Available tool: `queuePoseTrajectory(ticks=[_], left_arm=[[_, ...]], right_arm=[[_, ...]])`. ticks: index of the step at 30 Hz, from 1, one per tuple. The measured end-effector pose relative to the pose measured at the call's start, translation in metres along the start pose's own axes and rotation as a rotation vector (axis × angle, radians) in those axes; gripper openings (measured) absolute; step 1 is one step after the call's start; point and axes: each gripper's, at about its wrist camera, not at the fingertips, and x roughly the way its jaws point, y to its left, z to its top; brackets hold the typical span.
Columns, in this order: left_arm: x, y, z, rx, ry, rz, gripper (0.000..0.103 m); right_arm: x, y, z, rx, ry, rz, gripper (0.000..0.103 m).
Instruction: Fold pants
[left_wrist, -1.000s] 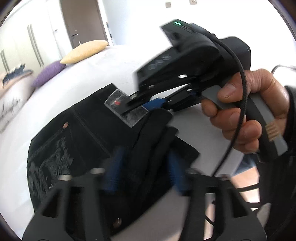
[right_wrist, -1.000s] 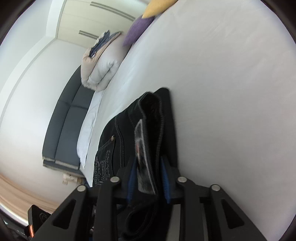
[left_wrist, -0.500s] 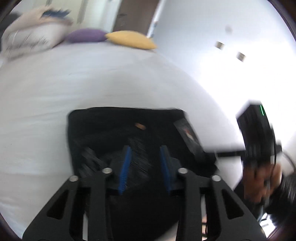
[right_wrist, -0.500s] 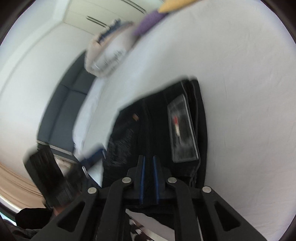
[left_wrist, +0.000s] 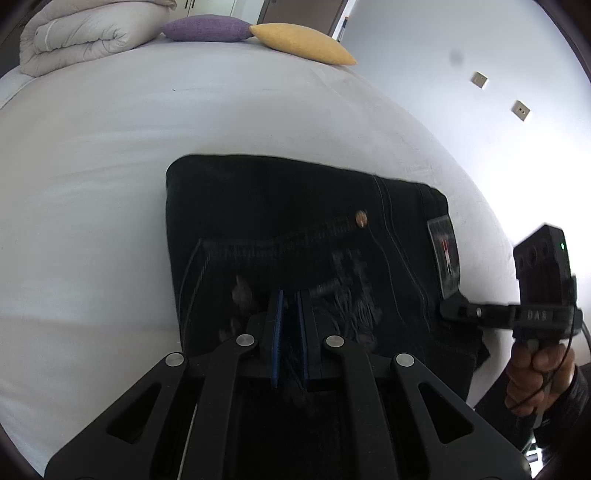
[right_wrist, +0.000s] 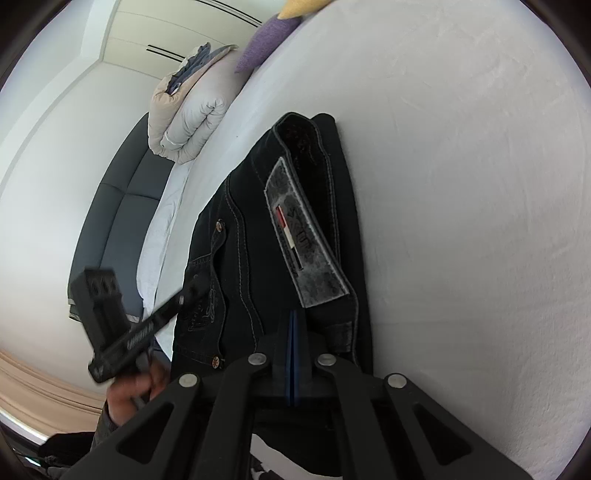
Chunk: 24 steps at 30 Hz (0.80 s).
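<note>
Folded pants (left_wrist: 295, 229) under both tools' tips

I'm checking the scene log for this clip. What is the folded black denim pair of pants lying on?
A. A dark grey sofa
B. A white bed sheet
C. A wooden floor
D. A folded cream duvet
B: the folded black denim pants lie flat on the white bed sheet, which shows around them on every far side; the folded cream duvet sits well beyond.

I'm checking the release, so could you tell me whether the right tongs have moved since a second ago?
Yes. The right tongs have drawn back from the grey label toward the pants' near edge, and are now closed.
</note>
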Motion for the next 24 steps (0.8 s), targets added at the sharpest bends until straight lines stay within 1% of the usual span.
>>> queuePoseTrajectory(ticks=[3,7,8,13,16,19,21,24], left_arm=[[-0.01,-0.017,-0.022,0.013,-0.011,0.033,0.007],[-0.021,-0.025,-0.039,0.018,-0.029,0.054,0.007],[-0.023,-0.028,-0.047,0.021,-0.034,0.062,0.007],[-0.025,-0.04,-0.057,0.041,-0.034,0.1,0.007],[-0.024,-0.045,-0.062,0.056,-0.038,0.115,0.007],[-0.018,-0.046,-0.062,0.06,-0.036,0.121,0.007],[-0.017,-0.046,-0.062,0.067,-0.038,0.125,0.007],[-0.016,-0.047,-0.061,0.068,-0.037,0.125,0.007]], right_arm=[[-0.001,0.004,-0.001,-0.007,-0.008,-0.011,0.0],[-0.002,0.005,-0.003,0.009,-0.018,-0.001,0.0],[-0.004,0.005,-0.004,0.019,-0.02,0.004,0.0],[-0.024,0.0,-0.015,0.055,-0.034,0.022,0.0],[-0.035,0.007,-0.026,0.021,-0.035,0.036,0.0],[-0.032,0.006,-0.034,0.011,-0.017,0.037,0.0],[-0.029,0.0,-0.038,0.031,-0.033,0.06,0.0],[-0.029,-0.004,-0.045,-0.003,-0.067,0.088,0.0]])
